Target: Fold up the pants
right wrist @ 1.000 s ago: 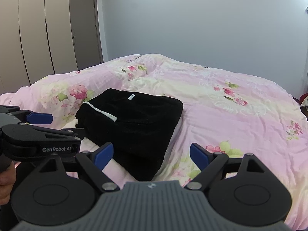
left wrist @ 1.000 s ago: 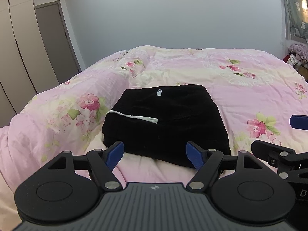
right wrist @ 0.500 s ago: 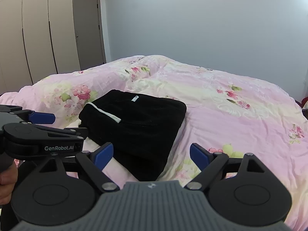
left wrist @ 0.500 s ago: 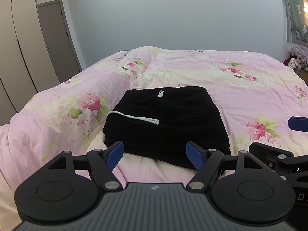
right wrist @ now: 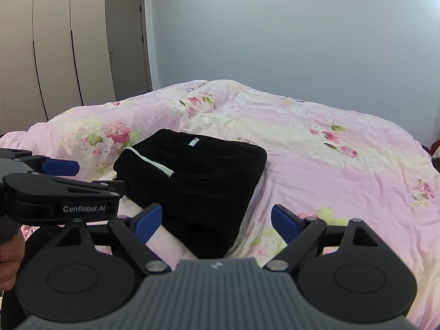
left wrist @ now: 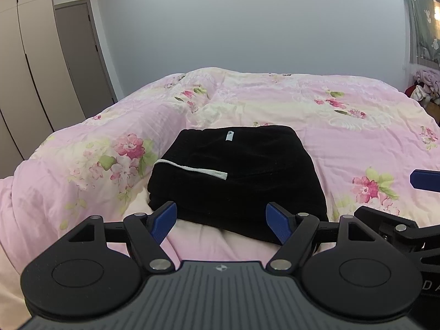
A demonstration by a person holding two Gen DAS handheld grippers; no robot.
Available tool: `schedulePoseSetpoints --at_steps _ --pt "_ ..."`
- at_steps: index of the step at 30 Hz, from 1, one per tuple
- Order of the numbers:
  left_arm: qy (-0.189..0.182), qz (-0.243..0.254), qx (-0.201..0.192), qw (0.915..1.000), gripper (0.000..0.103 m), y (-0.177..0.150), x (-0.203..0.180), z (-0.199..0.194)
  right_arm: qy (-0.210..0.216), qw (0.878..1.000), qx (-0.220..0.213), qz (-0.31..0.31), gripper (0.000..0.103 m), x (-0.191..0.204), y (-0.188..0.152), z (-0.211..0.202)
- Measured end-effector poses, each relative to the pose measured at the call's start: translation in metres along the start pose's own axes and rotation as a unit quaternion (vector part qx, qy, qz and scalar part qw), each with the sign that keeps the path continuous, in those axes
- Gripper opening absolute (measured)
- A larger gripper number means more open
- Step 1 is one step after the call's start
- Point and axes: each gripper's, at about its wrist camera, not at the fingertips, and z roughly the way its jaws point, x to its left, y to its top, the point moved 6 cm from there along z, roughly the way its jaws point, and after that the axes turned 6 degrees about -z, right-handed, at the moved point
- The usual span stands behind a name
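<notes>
Pants (left wrist: 236, 176) folded compact on quilt (left wrist: 343, 126), looks finished.
Left gripper (left wrist: 221, 220) and right gripper (right wrist: 216, 221) near pants' front edge, jaws released, empty.

You are in a bedroom of a home. A wide bed (left wrist: 275, 115) fills most of both views, covered by a pink floral quilt (right wrist: 330, 165) that lies a little rumpled. To your left stands a tall beige wardrobe (right wrist: 55, 46) with flat doors, and next to it a grey door (right wrist: 126, 41) that is closed. The wall (left wrist: 247, 22) behind the bed is plain pale grey. At the far right you can see a patterned curtain (left wrist: 422, 19) and below it a heap of clothes (left wrist: 425, 85).
</notes>
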Motion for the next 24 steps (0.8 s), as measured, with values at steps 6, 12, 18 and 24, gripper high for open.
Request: schedulePoseSetpoints --at_steps 6,12,18,24 --pt "0.0 0.0 -0.001 1.0 0.087 0.0014 -0.0011 -0.0017 0.002 1.0 -0.001 -0.003 0.084 0.0012 -0.0003 -0.0008" --pt "0.001 -0.001 -0.002 1.0 0.087 0.0017 -0.0007 -0.0022 0.001 1.0 -0.002 -0.004 0.084 0.0015 0.0004 -0.0017" --pt "0.001 -0.003 -0.003 1.0 0.087 0.0035 -0.0016 -0.0047 0.002 1.0 -0.001 -0.006 0.084 0.0016 0.0012 -0.0026" --pt "0.002 -0.005 -0.002 1.0 0.087 0.0044 0.0001 -0.0044 0.003 1.0 -0.001 -0.008 0.084 0.0008 0.0019 -0.003"
